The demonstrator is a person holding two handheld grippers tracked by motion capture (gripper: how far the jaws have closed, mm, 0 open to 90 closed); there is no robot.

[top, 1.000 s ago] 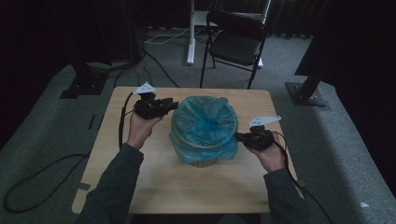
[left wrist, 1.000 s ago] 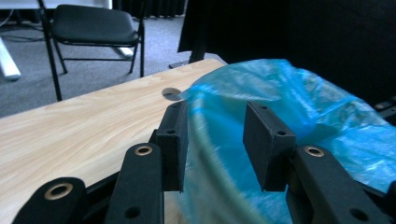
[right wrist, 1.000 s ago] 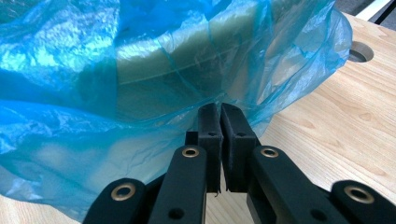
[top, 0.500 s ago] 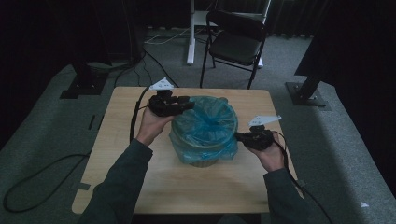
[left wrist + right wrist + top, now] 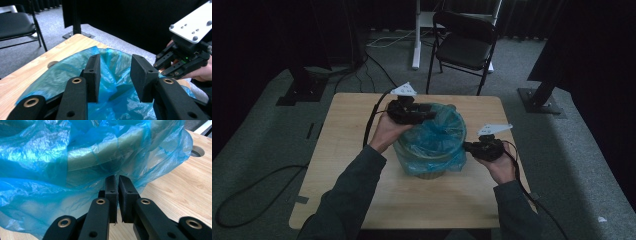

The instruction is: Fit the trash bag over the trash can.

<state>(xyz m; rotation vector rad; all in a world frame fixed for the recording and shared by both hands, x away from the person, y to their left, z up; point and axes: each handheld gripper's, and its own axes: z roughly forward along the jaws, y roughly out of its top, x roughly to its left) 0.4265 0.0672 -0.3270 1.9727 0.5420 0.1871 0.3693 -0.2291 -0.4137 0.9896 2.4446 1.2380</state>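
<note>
A round bin lined with a blue plastic bag [image 5: 432,145] stands in the middle of the wooden table [image 5: 347,145]. My left gripper [image 5: 428,115] hovers over the bin's far-left rim. In the left gripper view it [image 5: 115,65] is open above the bag [image 5: 75,75], with nothing between its pads. My right gripper [image 5: 468,147] sits against the bin's right side. In the right gripper view it [image 5: 117,180] is shut on a fold of the bag [image 5: 50,162] just under the rim, where the creases gather at its tips. The left gripper view also shows the right gripper [image 5: 160,63] across the bin.
A black folding chair [image 5: 464,47] and a white desk leg [image 5: 416,35] stand beyond the table's far edge. Dark stand bases [image 5: 539,100] flank the table, and cables lie on the grey carpet. A round hole [image 5: 197,151] is cut in the tabletop near the bin.
My left gripper has moved right and up, from beside the bin's left side to over its far-left rim. The right gripper has stayed put at the bag.
</note>
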